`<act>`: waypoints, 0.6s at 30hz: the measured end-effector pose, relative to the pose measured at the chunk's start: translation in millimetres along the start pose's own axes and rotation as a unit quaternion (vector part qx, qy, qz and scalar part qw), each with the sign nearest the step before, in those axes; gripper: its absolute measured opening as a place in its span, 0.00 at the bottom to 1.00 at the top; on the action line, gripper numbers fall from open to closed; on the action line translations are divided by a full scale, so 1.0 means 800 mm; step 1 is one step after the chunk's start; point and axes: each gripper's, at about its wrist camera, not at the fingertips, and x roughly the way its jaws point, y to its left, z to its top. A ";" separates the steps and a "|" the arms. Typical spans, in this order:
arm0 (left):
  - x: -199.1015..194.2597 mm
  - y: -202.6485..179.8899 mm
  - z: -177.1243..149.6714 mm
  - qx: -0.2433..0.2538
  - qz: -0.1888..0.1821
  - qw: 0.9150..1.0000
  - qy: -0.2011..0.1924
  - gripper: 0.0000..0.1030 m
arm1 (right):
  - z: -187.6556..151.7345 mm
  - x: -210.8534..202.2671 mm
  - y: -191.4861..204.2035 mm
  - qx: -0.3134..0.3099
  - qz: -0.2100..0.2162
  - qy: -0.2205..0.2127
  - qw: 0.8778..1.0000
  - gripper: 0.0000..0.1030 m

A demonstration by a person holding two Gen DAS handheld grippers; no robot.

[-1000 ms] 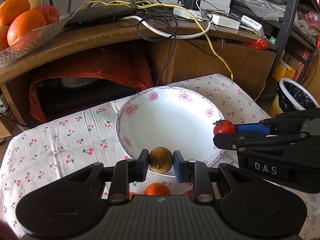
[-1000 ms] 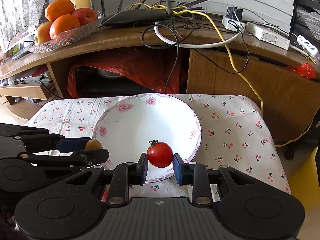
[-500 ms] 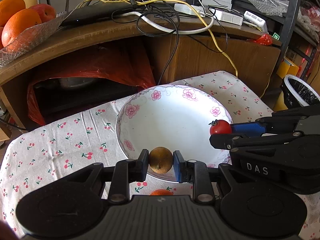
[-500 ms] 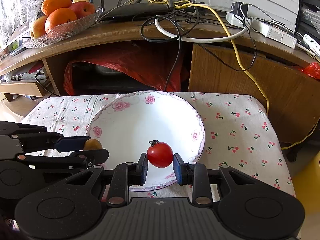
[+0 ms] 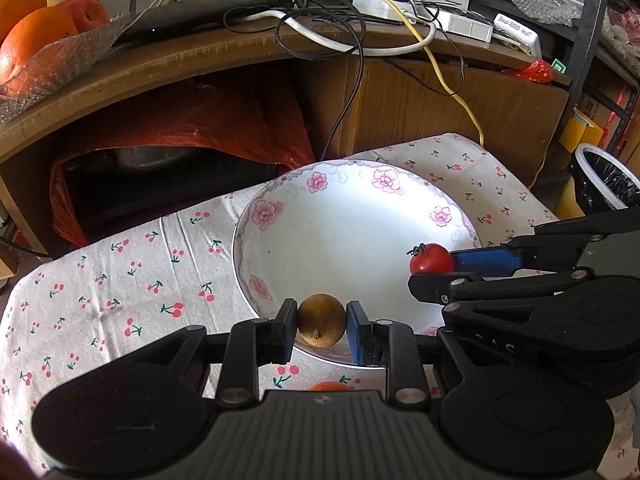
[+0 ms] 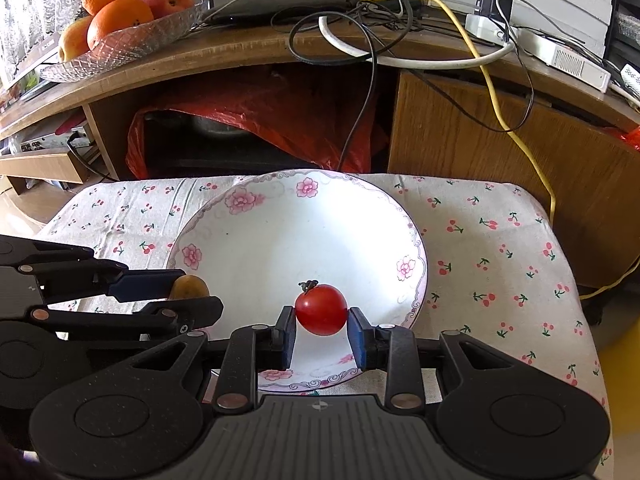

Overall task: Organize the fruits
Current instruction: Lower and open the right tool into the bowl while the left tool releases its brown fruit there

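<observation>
A: What does each claw hold?

B: The left gripper [image 5: 321, 326] is closed on a small brown fruit [image 5: 321, 325]; the right gripper [image 6: 321, 332] is closed on a cherry tomato [image 6: 321, 309]. Both hang over the near rim of the floral plate [image 6: 280, 216].

A: Handling?

B: Both are probably light. The tomato is likely soft and smooth-skinned, best held gently across its widest part.

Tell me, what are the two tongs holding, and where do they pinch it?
The left tongs pinch a small brown fruit on its two sides. The right tongs pinch a red tomato on its sides, stem up.
</observation>
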 end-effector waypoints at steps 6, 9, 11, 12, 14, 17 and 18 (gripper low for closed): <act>0.002 0.000 0.001 0.000 -0.001 1.000 0.002 0.34 | 0.000 0.001 -0.002 0.003 0.001 0.001 1.000 0.25; 0.002 0.000 0.001 0.000 -0.001 1.000 0.002 0.34 | 0.000 0.002 -0.002 0.004 0.001 0.001 1.000 0.25; 0.002 0.000 0.001 -0.001 -0.002 1.000 0.002 0.35 | 0.000 0.001 -0.002 0.004 0.001 0.000 1.000 0.26; 0.001 0.000 0.001 -0.001 -0.002 1.000 0.002 0.35 | 0.000 0.001 -0.002 0.005 0.001 -0.001 1.000 0.26; 0.001 0.000 0.000 -0.001 -0.002 1.000 0.001 0.35 | 0.000 0.000 -0.002 0.006 0.001 -0.003 1.000 0.28; -0.001 0.001 0.001 -0.003 -0.002 1.000 0.001 0.36 | 0.000 -0.002 -0.004 0.009 0.002 -0.004 1.000 0.29; -0.002 0.001 0.001 -0.002 -0.002 1.000 0.000 0.36 | 0.001 -0.003 -0.004 0.010 0.002 -0.005 1.000 0.29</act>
